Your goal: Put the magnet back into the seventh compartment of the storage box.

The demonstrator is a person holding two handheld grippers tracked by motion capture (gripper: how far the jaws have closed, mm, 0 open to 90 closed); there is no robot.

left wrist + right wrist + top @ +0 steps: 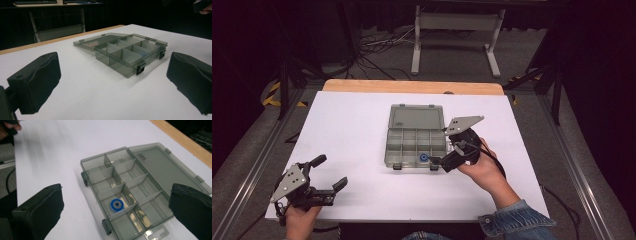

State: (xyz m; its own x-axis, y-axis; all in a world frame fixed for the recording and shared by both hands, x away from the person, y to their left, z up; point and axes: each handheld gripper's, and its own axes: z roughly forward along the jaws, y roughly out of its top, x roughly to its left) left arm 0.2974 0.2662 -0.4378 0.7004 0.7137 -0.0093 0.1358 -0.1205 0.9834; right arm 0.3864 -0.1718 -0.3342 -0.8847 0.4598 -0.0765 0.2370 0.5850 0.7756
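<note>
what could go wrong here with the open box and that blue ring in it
1. The right tongs hang open at the organizer box's near right corner; a nudge could slide the light box across the white table.
2. The blue ring lies loose in a small, walled compartment; wide pads may jam on dividers or flick it out.

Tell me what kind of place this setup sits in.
Probably a lab or studio set up for recording tabletop work, not a home. A white table is framed by metal rails and black curtains, cables lie loose on the grey floor, and a person holds a gripper in each hand.
</note>
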